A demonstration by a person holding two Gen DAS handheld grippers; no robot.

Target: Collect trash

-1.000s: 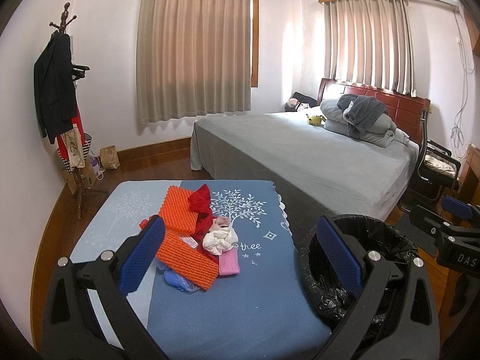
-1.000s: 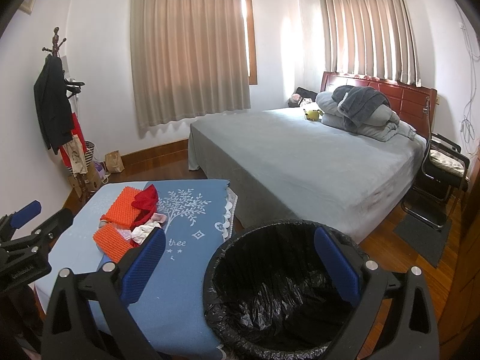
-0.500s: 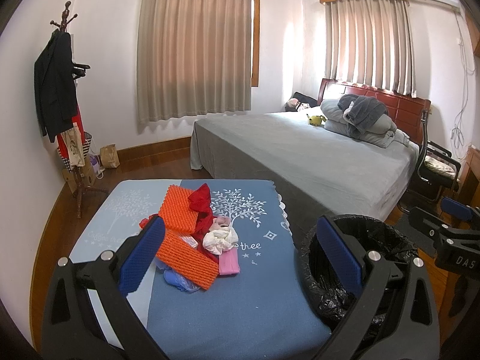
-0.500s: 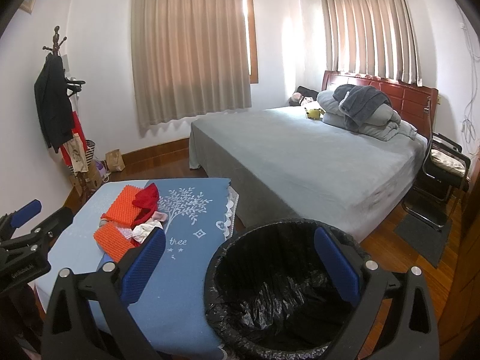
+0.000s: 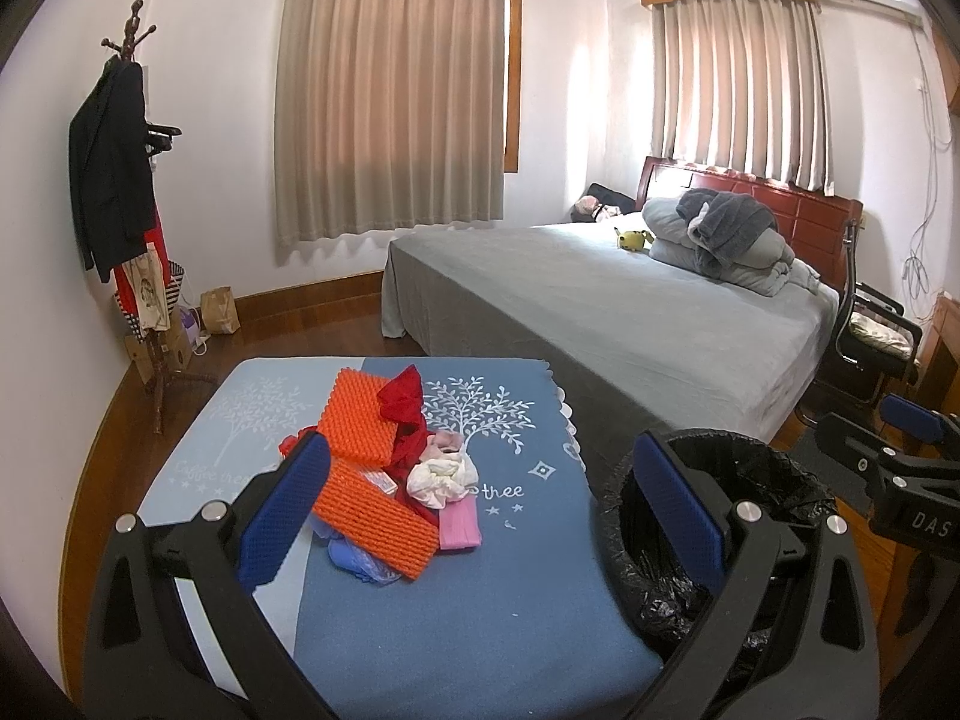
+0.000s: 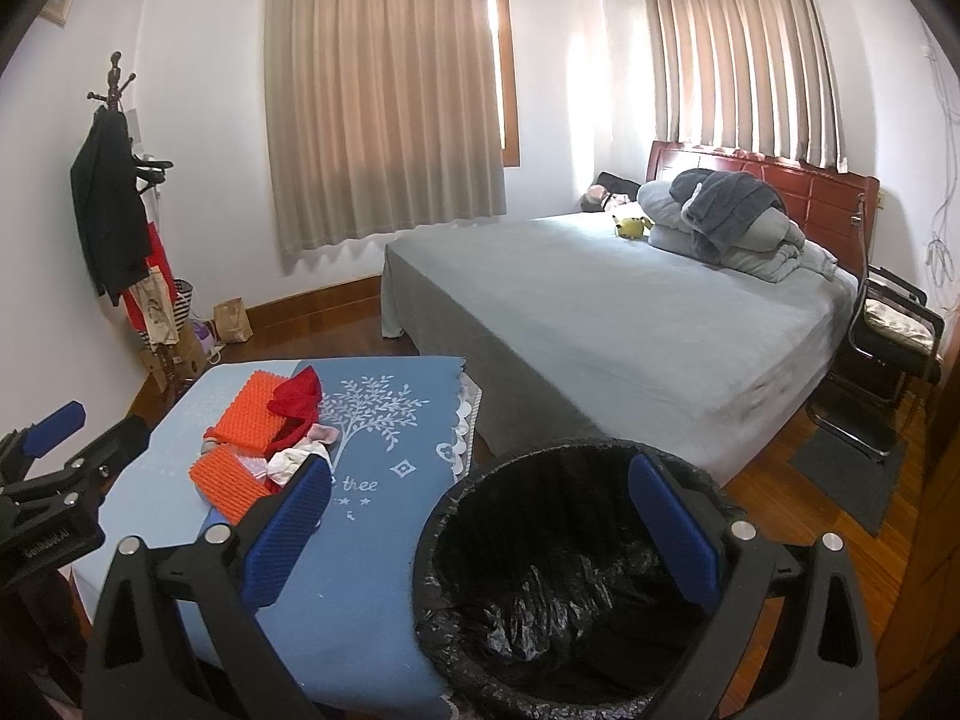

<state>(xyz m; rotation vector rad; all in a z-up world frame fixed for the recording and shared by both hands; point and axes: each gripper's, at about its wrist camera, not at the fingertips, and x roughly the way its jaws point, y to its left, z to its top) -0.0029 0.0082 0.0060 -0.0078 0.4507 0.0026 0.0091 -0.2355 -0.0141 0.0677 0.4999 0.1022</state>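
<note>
A pile of trash lies on the blue table cloth (image 5: 456, 600): two orange ridged pads (image 5: 372, 516), a red rag (image 5: 402, 402), crumpled white paper (image 5: 441, 474), a pink piece (image 5: 459, 528) and a blue plastic scrap (image 5: 354, 561). The pile also shows in the right wrist view (image 6: 264, 438). A black-lined trash bin (image 6: 558, 588) stands right of the table, also in the left wrist view (image 5: 720, 540). My left gripper (image 5: 480, 504) is open and empty, above the table's near side. My right gripper (image 6: 480, 528) is open and empty, over the bin's near rim.
A grey bed (image 5: 606, 312) with pillows and a blanket stands behind the table. A coat rack (image 5: 132, 228) with bags is at the left wall. A black chair (image 5: 870, 348) and a floor mat (image 6: 852, 480) are at the right.
Both views have shifted only slightly; the grippers stay open and the pile has not moved.
</note>
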